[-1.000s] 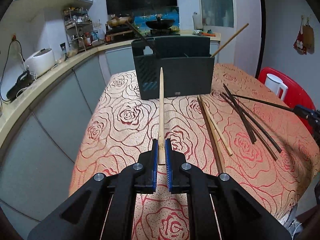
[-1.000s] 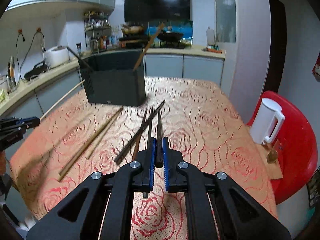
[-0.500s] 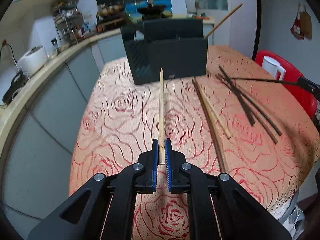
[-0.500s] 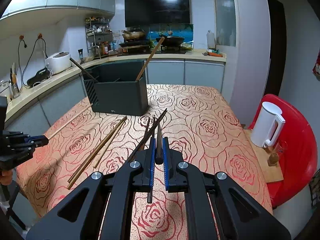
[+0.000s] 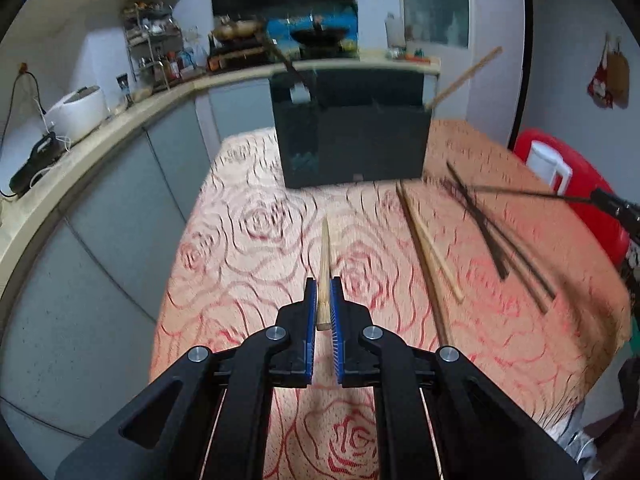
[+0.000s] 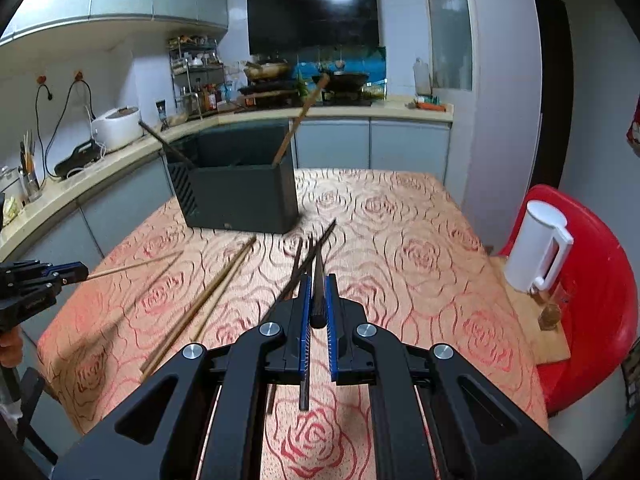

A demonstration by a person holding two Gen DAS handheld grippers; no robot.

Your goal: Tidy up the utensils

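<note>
My left gripper (image 5: 323, 292) is shut on a light wooden chopstick (image 5: 324, 256) that points toward the dark utensil box (image 5: 352, 140) at the table's far end. My right gripper (image 6: 318, 290) is shut on a dark chopstick (image 6: 318, 280), held above the table. The box (image 6: 240, 196) holds a wooden chopstick (image 6: 300, 120) and a dark one (image 6: 164, 142). Loose wooden chopsticks (image 6: 216, 292) and dark chopsticks (image 6: 308, 260) lie on the rose-patterned cloth. The left gripper also shows in the right wrist view (image 6: 84, 270).
A red chair (image 6: 592, 280) with a white kettle (image 6: 538, 252) stands right of the table. A kitchen counter (image 5: 100, 128) curves along the left with a rice cooker (image 5: 76, 112). A stove with pans (image 6: 308, 80) stands behind the box.
Both grippers have risen and tilted up with their chopsticks. The left view has pulled back from the box and is blurred by motion.
</note>
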